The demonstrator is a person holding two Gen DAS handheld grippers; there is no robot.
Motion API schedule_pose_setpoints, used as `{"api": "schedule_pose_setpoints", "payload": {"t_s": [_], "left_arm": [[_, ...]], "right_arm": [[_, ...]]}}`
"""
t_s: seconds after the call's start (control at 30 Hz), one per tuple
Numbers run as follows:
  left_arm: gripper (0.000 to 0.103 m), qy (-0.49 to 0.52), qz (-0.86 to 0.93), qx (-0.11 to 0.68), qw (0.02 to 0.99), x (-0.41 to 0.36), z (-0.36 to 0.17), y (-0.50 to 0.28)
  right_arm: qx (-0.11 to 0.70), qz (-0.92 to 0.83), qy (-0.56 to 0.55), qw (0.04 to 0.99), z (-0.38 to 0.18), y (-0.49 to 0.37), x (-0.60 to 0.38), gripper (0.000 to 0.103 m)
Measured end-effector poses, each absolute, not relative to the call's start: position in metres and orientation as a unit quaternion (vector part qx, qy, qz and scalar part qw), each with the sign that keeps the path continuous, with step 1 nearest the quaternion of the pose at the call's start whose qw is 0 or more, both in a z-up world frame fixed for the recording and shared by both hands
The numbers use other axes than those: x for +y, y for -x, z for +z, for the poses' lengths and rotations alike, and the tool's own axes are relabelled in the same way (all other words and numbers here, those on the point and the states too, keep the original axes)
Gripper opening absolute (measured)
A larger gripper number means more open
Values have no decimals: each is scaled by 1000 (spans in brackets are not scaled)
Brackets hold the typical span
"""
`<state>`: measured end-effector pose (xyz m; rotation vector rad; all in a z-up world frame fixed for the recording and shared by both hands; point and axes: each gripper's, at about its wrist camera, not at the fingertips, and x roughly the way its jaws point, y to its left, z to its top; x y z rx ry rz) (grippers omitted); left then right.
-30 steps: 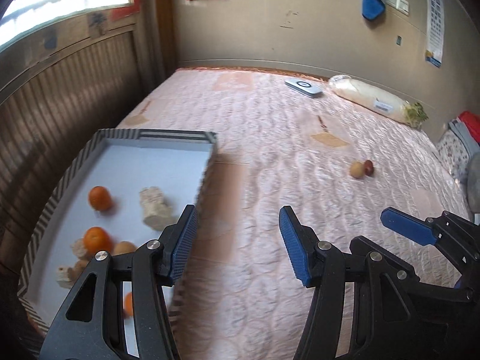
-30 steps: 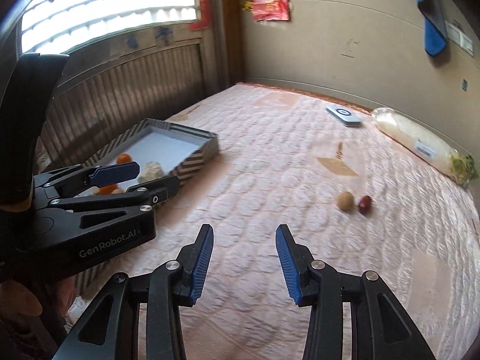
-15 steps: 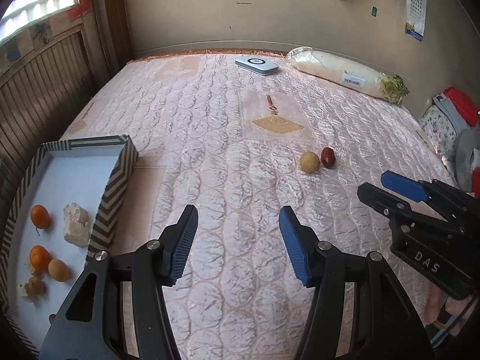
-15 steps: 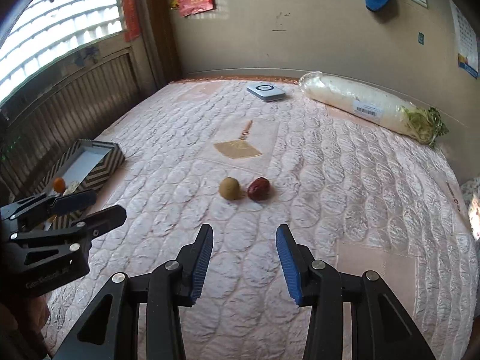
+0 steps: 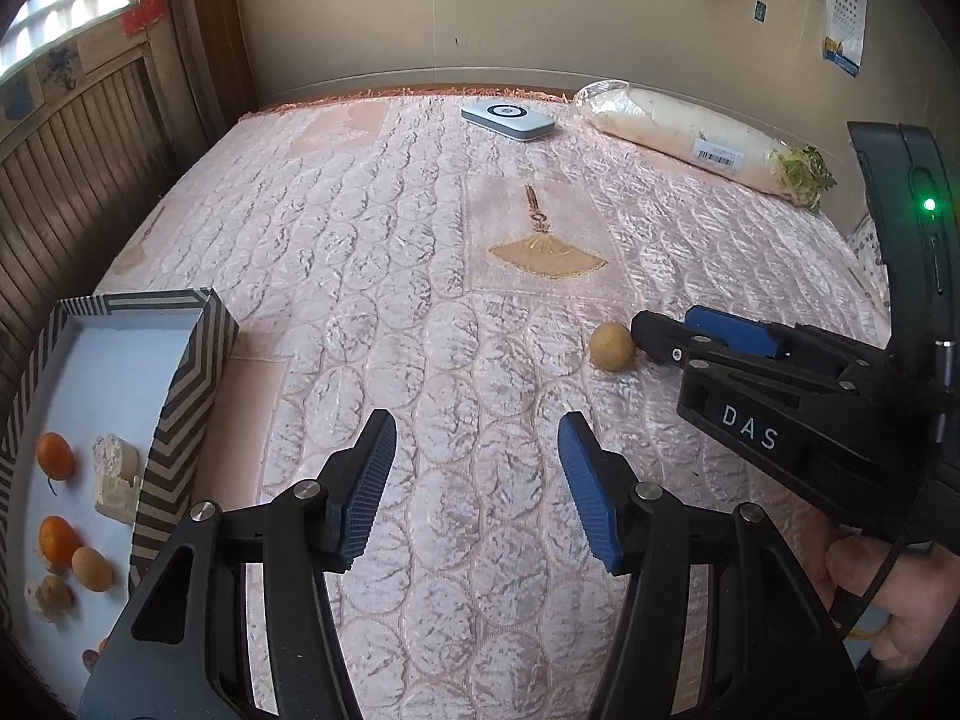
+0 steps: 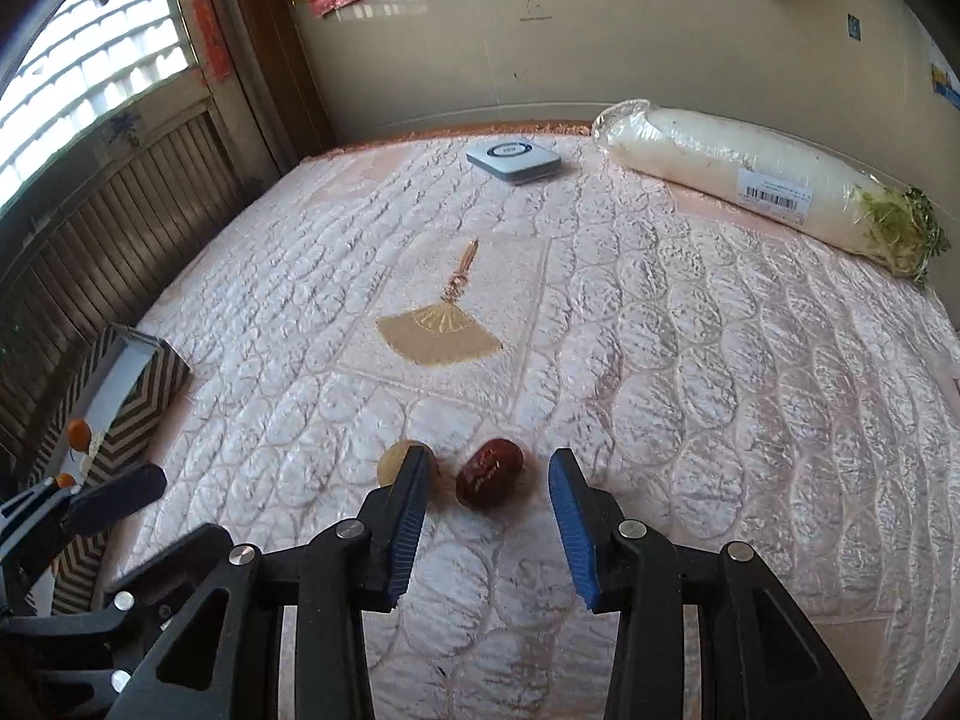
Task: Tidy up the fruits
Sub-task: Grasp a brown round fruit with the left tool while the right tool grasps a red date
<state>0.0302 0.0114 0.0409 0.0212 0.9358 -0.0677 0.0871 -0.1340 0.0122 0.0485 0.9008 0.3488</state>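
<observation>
A red date (image 6: 489, 473) and a small tan round fruit (image 6: 396, 461) lie side by side on the pink quilted bed. My right gripper (image 6: 486, 462) is open, its fingers on either side of the date, touching nothing. In the left wrist view the tan fruit (image 5: 612, 346) shows beside the right gripper (image 5: 660, 330); the date is hidden there. My left gripper (image 5: 477, 438) is open and empty over the bed. A striped box (image 5: 186, 372) at the left holds oranges (image 5: 55, 454), a tan fruit (image 5: 91, 568) and pale chunks (image 5: 114, 468).
A wrapped white radish (image 6: 750, 180) and a small white device (image 6: 513, 159) lie at the bed's far side by the wall. A wooden slatted panel (image 5: 60, 198) runs along the left. The striped box also shows in the right wrist view (image 6: 138, 396).
Both grippers swung right, away from the box. My right gripper moved forward and down until its open fingers came around the red date. Both stayed open.
</observation>
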Motion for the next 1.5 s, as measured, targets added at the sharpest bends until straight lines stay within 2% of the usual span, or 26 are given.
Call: {"api": "schedule_pose_setpoints", "payload": {"t_s": [0.13, 0.77, 1.23, 1.5], "left_arm": [[57, -9, -34, 454, 890, 9, 39, -33], [57, 1, -29, 458, 889, 11, 37, -41], [57, 17, -50, 461, 886, -20, 36, -66], [57, 57, -71, 499, 862, -33, 17, -97]], "right_arm": [[447, 171, -11, 878, 15, -88, -132, 26], [447, 205, 68, 868, 4, -87, -128, 26], [429, 176, 67, 883, 20, -80, -160, 23], [431, 151, 40, 889, 26, -77, -190, 23]]}}
